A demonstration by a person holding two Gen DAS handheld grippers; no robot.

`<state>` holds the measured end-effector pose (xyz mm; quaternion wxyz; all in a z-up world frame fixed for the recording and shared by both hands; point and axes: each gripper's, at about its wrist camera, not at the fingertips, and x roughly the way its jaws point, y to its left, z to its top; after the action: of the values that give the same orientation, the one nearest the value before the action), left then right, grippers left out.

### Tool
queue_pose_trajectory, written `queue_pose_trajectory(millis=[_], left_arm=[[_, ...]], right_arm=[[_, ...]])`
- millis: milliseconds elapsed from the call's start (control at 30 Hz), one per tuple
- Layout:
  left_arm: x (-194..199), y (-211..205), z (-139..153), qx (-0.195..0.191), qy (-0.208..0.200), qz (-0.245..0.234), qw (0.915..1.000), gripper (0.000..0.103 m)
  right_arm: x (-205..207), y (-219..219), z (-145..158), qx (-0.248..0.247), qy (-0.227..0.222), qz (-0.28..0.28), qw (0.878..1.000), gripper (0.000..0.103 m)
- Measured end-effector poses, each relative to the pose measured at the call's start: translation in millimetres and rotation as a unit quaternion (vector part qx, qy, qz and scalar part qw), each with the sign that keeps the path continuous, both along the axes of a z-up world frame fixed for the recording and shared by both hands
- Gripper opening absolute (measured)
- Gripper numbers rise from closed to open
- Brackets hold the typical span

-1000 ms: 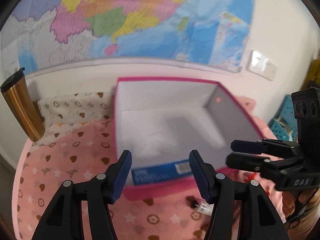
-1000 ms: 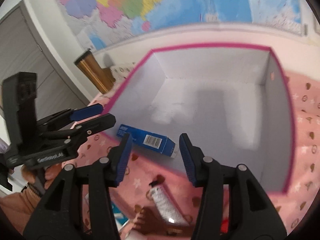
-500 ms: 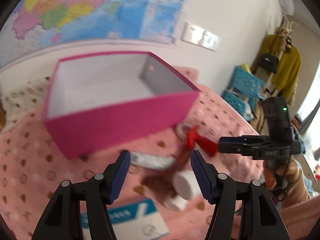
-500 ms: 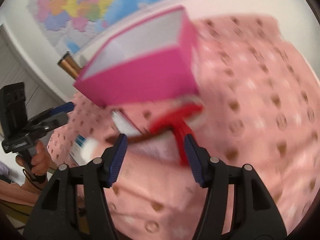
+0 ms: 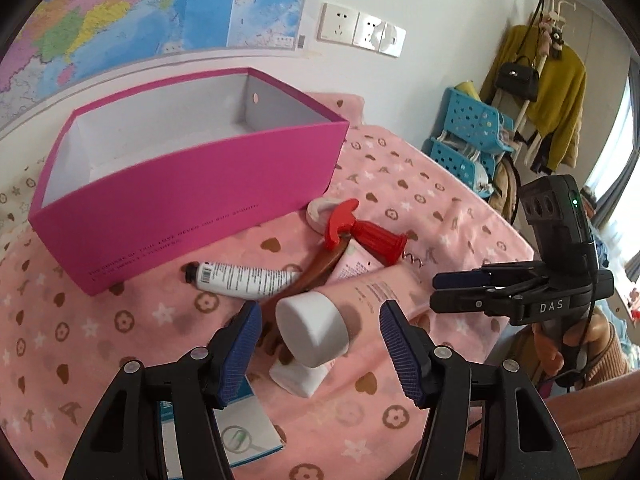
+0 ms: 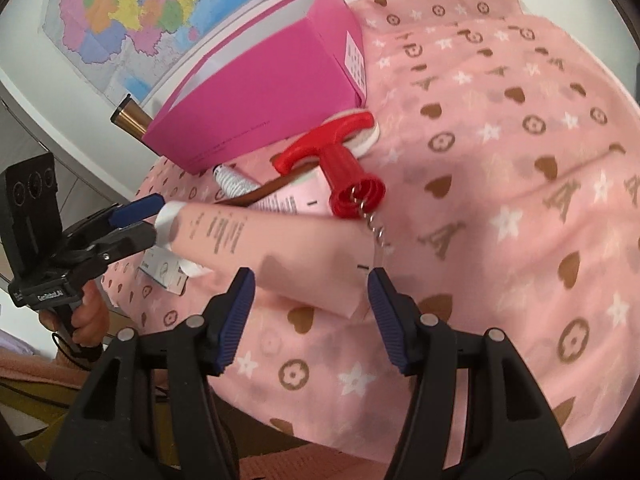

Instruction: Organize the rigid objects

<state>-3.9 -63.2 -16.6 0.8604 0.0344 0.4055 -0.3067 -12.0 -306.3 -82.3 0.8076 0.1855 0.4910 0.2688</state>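
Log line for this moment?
left tongs: open, flanking pink tube cap | right tongs: open over tube's tail | pink box: open

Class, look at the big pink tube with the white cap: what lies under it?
Under the pink tube a brown wooden handle, a smaller pink tube and a white cap show; their covered parts stay hidden.

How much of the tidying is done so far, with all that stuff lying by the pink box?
Little shows as done: what can be seen of the pink box looks empty. In hand: nothing yet; the left claw is open around the white cap of the big pink tube, and the right claw is open at its other end. Left to do: that tube, the red corkscrew, the white tube and the brown shoehorn lie outside.
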Motion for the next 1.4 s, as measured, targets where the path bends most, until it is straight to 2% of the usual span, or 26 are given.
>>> queue_pose_trajectory(millis=[200, 567, 633, 700, 867, 1200, 1333, 1400], left_arm=[[-2, -2, -3, 0.006, 0.007, -0.004, 1.0, 0.058], [-6, -9, -7, 0.016, 0.012, -0.004, 0.9998, 0.058], [-5, -9, -7, 0.015, 0.014, -0.004, 0.9998, 0.058], [-4, -8, -8, 0.015, 0.015, -0.001, 0.9998, 0.058], [0, 1, -13, 0.019, 0.026, 0.016, 0.9993, 0.058], [2, 16, -19, 0.001, 0.046, 0.034, 0.9984, 0.059], [1, 18, -17, -0.001, 0.04, 0.034, 0.9986, 0.059], [2, 17, -17, -0.001, 0.046, 0.032, 0.9984, 0.057]], right_arm=[[3, -1, -7, 0.006, 0.0, -0.02, 1.0, 0.061], [2, -1, -8, -0.006, -0.006, -0.039, 0.999, 0.063], [1, 2, -6, -0.011, -0.008, -0.037, 0.999, 0.066], [0, 2, -6, 0.001, -0.009, -0.037, 0.999, 0.072], [-2, -4, -9, 0.057, -0.006, -0.037, 0.998, 0.071], [-5, -7, 9, 0.099, -0.043, -0.033, 0.994, 0.071], [1, -4, 1, 0.097, -0.021, -0.03, 0.995, 0.07], [5, -4, -7, 0.092, -0.005, -0.032, 0.995, 0.066]])
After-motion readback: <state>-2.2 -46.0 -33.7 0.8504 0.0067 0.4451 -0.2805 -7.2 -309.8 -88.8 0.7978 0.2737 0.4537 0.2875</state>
